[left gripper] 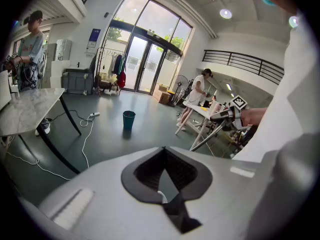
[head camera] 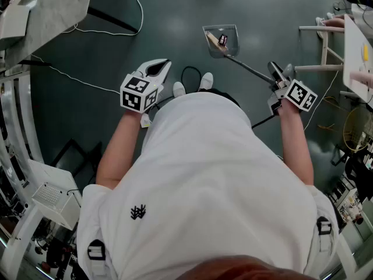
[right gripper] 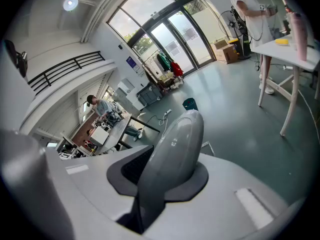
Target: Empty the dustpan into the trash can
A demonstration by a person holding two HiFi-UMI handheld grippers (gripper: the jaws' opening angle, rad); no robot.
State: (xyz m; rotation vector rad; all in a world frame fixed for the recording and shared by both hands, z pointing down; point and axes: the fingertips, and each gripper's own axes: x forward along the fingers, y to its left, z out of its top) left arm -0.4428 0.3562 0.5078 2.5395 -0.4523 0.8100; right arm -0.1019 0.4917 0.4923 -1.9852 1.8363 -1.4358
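A long-handled dustpan (head camera: 220,40) rests low over the dark floor ahead of my feet, with a few bits of litter in its pan. Its thin rod (head camera: 250,70) slants back to my right gripper (head camera: 278,77), which is shut on the grey handle top (right gripper: 176,144). My left gripper (head camera: 156,69) hangs at the left, its jaws together with nothing between them. A teal trash can (left gripper: 129,119) stands far off on the open floor, also small in the right gripper view as the trash can (right gripper: 189,103). The left gripper view shows the right gripper (left gripper: 231,115) and rod.
A marble-topped table (head camera: 55,4) with black legs is at the left, with white cables (head camera: 111,32) across the floor. A white table (head camera: 356,45) on white legs stands at the right with a person (left gripper: 196,94) beside it. Another person (left gripper: 31,44) works far left.
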